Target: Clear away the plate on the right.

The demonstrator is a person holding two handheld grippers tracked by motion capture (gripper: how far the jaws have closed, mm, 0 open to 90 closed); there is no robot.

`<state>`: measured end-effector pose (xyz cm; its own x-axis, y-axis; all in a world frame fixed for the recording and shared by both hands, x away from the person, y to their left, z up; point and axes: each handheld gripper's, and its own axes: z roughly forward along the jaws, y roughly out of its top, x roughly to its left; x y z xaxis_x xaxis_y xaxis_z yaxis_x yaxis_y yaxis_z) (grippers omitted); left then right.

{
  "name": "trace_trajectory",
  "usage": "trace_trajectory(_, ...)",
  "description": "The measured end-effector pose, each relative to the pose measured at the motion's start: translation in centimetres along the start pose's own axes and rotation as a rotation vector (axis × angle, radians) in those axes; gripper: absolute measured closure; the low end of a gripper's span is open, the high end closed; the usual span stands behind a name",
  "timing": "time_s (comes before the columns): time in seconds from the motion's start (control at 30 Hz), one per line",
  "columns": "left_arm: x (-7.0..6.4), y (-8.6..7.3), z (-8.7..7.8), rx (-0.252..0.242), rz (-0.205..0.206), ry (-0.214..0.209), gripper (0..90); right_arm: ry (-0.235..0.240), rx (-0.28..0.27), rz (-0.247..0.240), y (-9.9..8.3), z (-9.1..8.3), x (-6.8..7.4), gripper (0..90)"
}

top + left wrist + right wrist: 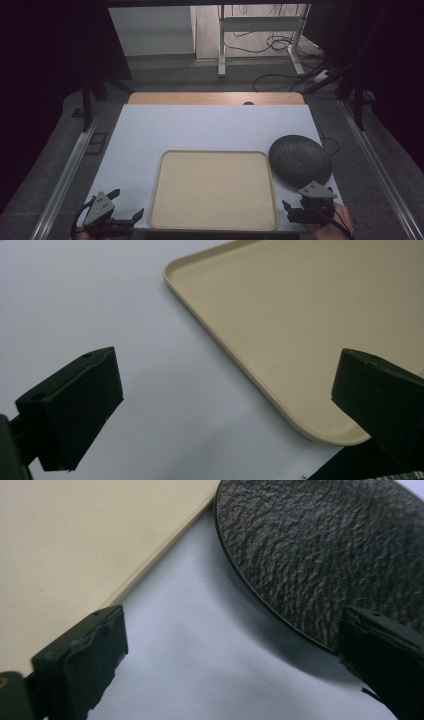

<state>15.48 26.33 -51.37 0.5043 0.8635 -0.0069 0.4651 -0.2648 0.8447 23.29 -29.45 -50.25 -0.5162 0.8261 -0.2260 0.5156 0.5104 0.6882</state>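
Two grippers sit low at the near edge of a white table (210, 127), one at each bottom corner of the high view. Table top is a white sheet; a strip of wood (215, 98) shows along its far edge. Beyond: grey carpet floor, a white desk frame (260, 37) with loose cables (280, 47) on the floor, dark curtains on both sides. Room is dim.

On the table: a beige tray (215, 190), rectangular with rounded corners, bare, lying at the near middle. Just right of its far right corner, a dark textured oval mat (300, 160), edge very near the tray rim; cannot tell whether they touch.

Left gripper (125, 205): near left, beside the tray's near left corner, apart from it. Jaws spread wide, nothing between them. In the left gripper view the left gripper (225, 405) looks over bare table (75, 300) and the tray (300, 315) corner; the right-hand jaw overlaps the tray edge in the picture, contact unclear.

Right gripper (295, 210): near right, just below the mat, held by a hand (340, 220). Jaws wide, holding nothing. In the right gripper view the right gripper (235, 660) frames a wedge of table (200, 645) between tray (75, 540) and mat (325, 555); mat surface pebbled, thin raised rim.
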Motion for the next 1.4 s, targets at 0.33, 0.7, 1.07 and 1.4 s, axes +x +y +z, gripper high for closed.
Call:
trace_trajectory(0.33,-0.1,0.0,0.1,0.008,0.011,-0.004,0.0,-0.086,0.033,-0.083,0.4,0.1,0.4,15.8)
trace_trajectory(0.7,0.0,0.0,0.0,0.004,0.008,-0.002,0.0,-0.183,0.066,-0.232,0.9,0.4,1.1,25.6)
trace_trajectory(1.07,0.0,0.0,0.0,0.005,0.008,-0.002,0.0,-0.268,0.1,-0.4,0.5,1.2,1.5,34.1)
trace_trajectory(1.4,0.0,0.0,0.0,0.006,0.008,-0.002,0.0,-0.338,0.13,-0.546,0.5,2.0,2.1,40.9)
